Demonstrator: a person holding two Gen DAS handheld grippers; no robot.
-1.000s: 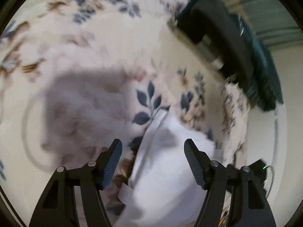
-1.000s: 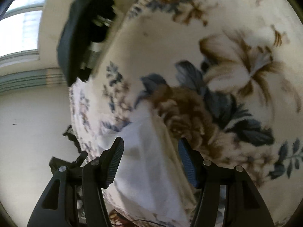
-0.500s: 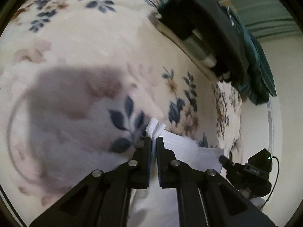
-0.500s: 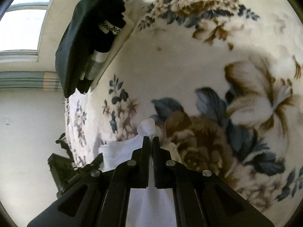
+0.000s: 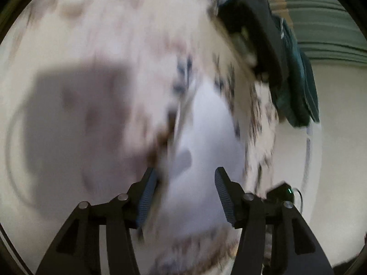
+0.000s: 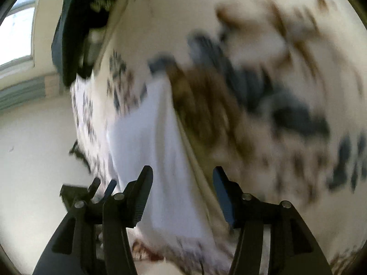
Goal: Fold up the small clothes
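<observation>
On the floral blanket [image 5: 96, 45], the left gripper [image 5: 185, 197] hangs with its fingers spread, released, the white garment [image 5: 206, 137] lying flat between and beyond them. To its right the right gripper [image 6: 182, 194] is likewise spread wide and grasping nothing — the same white garment [image 6: 160, 149] lies on the blanket beneath it. A pile of dark clothes [image 5: 270, 36] sits at the blanket's far edge, well apart from the garment; both views are blurred.

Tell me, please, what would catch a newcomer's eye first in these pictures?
Most striking is the white garment, lying on the floral bedspread ahead of both open tongs, left and right. Next come the dark folded clothes stacked at the far edge, top right in the left view.
</observation>
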